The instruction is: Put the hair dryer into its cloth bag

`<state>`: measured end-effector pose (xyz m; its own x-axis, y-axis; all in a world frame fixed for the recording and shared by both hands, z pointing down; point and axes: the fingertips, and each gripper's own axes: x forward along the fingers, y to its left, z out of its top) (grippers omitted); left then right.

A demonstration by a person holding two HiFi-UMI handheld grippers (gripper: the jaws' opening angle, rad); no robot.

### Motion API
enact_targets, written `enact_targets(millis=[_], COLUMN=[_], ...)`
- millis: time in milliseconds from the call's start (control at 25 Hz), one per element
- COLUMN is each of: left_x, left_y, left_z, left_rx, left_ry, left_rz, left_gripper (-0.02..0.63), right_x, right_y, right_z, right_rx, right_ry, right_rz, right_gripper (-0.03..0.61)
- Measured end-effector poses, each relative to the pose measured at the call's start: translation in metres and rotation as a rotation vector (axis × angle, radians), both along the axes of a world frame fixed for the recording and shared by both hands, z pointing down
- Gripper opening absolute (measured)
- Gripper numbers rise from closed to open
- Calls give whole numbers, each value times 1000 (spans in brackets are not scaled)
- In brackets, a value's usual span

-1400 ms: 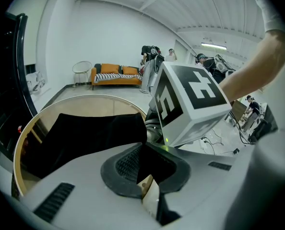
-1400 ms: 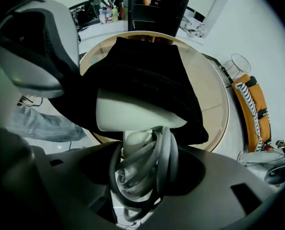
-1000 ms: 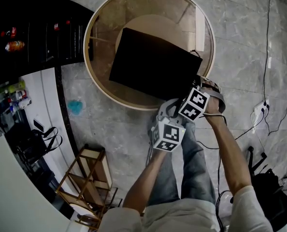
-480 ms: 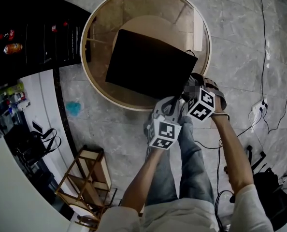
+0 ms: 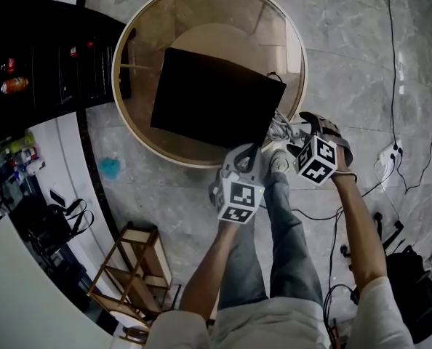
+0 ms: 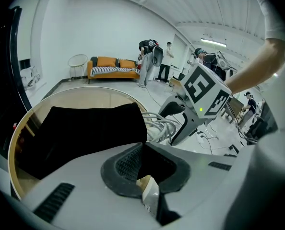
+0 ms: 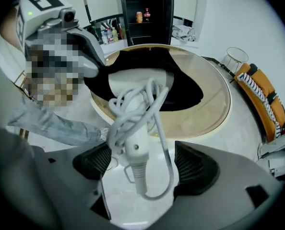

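Observation:
The black cloth bag (image 5: 212, 97) lies flat on a round glass table (image 5: 132, 118). My left gripper (image 5: 250, 156) is shut on the bag's near corner, and a pale tag shows between its pads (image 6: 133, 162). The white hair dryer (image 7: 135, 143) pokes out of the bag's mouth over the table rim, with its coiled cord (image 5: 280, 128) wrapped round the handle. My right gripper (image 7: 142, 166) has just been opening. Its jaws now stand wide on either side of the handle with a gap on both sides. In the head view the right gripper (image 5: 292, 144) sits just right of the bag's corner.
A black cabinet (image 5: 49, 49) with bottles stands left of the table. A wooden rack (image 5: 132, 267) is on the floor at lower left. Cables and a power strip (image 5: 389, 158) lie at the right. My jeans-clad legs (image 5: 285, 238) stand below the grippers. An orange sofa (image 6: 111, 63) and several people are far off.
The right gripper has drawn back to the right from the bag's corner and opened its jaws off the dryer handle. The left gripper has kept its hold on the bag.

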<state>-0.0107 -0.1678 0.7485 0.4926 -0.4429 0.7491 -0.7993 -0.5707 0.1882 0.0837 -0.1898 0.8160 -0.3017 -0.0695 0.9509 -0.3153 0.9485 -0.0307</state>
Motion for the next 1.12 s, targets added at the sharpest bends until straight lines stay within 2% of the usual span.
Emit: enact_targets(millis=[160, 480, 520, 680, 920, 1120], left_x=[2, 5, 5, 5, 1, -1], left_y=[-2, -2, -3, -3, -4, -10], left_z=[1, 1, 1, 1, -4, -19], left_rx=[7, 5, 5, 4, 16, 53], left_ry=[1, -4, -3, -3, -1, 8], left_rz=[9, 13, 14, 14, 11, 2], left_gripper=[40, 40, 40, 40, 40, 40], right_x=[18, 14, 13, 9, 1, -7], right_y=[6, 5, 5, 15, 19, 3], right_z=[12, 29, 29, 28, 6, -28], right_rx=[0, 76, 83, 90, 20, 41], right_ry=[40, 81, 85, 80, -3, -31], right_rz=[1, -51, -67, -146, -64, -91], right_gripper=[390, 385, 369, 196, 161, 153])
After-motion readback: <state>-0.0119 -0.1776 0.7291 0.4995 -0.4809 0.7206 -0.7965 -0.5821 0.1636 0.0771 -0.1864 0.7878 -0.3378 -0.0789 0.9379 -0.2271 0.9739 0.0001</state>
